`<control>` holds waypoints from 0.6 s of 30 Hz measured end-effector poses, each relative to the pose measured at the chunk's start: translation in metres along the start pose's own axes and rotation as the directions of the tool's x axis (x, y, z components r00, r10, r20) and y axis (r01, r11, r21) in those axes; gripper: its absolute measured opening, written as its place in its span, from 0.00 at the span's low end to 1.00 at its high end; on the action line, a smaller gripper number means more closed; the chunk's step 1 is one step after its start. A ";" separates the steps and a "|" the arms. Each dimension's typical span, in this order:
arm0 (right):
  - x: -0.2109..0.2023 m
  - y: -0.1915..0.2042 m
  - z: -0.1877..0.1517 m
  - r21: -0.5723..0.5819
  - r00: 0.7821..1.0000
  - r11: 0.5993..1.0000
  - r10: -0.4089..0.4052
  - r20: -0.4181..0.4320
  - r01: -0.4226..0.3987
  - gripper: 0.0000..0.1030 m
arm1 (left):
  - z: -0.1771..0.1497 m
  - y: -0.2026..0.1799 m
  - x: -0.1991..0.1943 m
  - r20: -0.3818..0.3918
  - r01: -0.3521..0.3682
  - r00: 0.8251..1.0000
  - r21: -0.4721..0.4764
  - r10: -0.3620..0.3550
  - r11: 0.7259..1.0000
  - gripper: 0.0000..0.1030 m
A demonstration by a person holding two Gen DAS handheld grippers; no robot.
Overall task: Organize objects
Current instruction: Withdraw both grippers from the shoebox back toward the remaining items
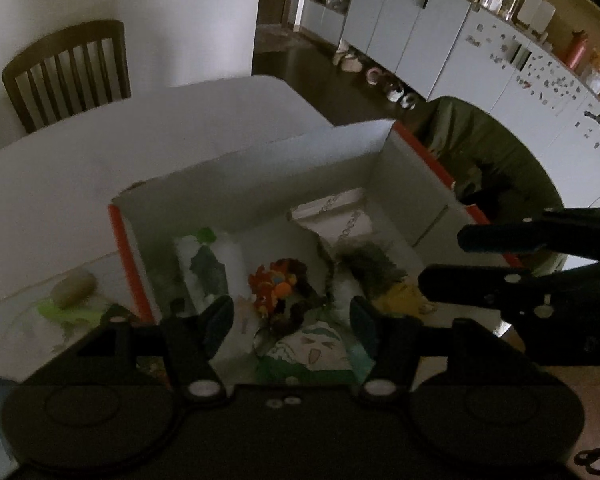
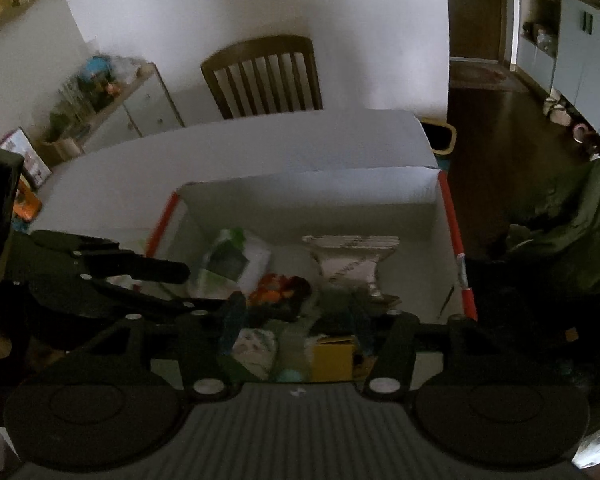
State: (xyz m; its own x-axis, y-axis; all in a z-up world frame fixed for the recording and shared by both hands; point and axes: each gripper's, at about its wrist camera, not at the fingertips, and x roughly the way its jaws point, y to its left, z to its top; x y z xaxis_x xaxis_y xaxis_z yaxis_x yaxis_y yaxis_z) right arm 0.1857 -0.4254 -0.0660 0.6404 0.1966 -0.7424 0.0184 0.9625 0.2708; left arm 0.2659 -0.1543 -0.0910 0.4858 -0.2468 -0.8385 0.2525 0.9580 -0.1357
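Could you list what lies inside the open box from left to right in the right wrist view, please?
White and green packet → orange toy → silver patterned pouch, all within the cardboard box. The items nearer the right gripper overlap too much to place.

Open white box (image 1: 260, 184) with orange edges on table, cluttered with orange toy (image 1: 276, 284), white packets (image 1: 208, 260)

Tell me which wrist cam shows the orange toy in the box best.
Left wrist: the orange toy sits unobstructed on the floor of the box, just beyond the open left claw, with its colours readable. In the right wrist view the orange toy is darker, blurrier and partly cut off by the claw fingers.
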 end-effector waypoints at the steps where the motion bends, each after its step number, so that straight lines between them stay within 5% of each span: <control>1: -0.003 0.003 -0.001 0.002 1.000 1.000 0.005 0.006 -0.005 0.54 | -0.001 0.001 -0.005 0.009 0.002 1.000 -0.001 -0.002 1.000 0.62; 18: -0.045 0.063 -0.016 0.070 0.992 0.994 0.081 0.093 -0.088 0.71 | -0.023 0.036 -0.066 0.086 0.005 0.996 0.026 -0.008 1.000 0.80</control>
State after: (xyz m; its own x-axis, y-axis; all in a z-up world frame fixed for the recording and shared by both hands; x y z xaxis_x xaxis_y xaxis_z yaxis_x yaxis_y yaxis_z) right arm 0.1457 -0.3711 -0.0252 0.7084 0.2560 -0.6578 0.0153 0.9261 0.3770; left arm 0.2240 -0.1004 -0.0527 0.5544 -0.2657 -0.7887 0.2768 0.9526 -0.1263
